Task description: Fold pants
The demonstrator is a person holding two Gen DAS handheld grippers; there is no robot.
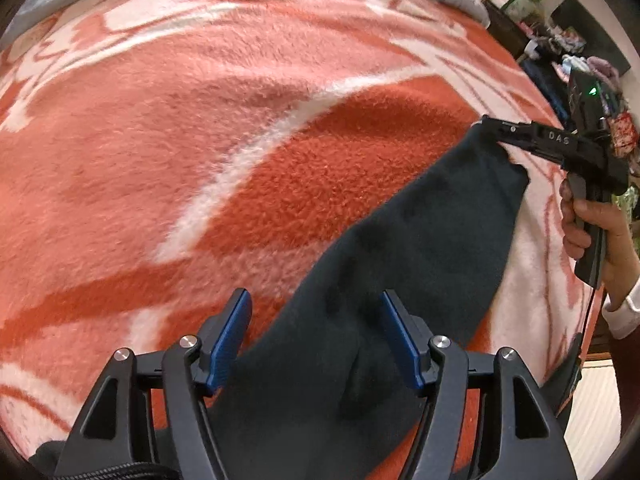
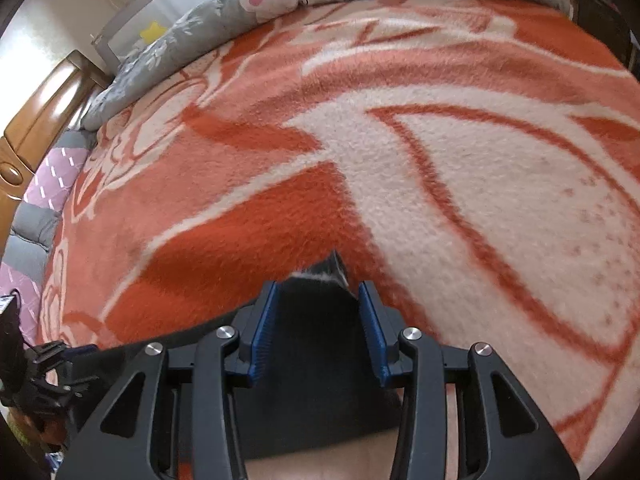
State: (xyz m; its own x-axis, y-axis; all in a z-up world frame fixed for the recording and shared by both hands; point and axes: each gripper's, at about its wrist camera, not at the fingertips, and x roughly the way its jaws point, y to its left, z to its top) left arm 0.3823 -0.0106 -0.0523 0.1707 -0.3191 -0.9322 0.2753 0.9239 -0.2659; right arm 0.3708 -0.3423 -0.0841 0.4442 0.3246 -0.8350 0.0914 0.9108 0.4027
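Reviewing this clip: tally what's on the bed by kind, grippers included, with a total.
Dark pants: 1
Orange-and-white blanket: 1
Grey quilt: 1
Grippers: 2, the left gripper and the right gripper
Total: 5

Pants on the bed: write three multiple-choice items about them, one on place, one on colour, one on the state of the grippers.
1. Where do the pants lie?
A. on an orange and white blanket
B. on a wooden floor
C. in a basket

2. What colour are the pants?
A. red
B. dark, near black
C. yellow

3. How does the left gripper stand?
A. shut on the pants
B. out of view
C. open, fingers either side of the cloth

Answers: 1 A, the fleece blanket shows all round them; 2 B, the cloth is dark in both views; 3 C, a wide gap shows between its blue pads, while the right gripper pinches the far end.
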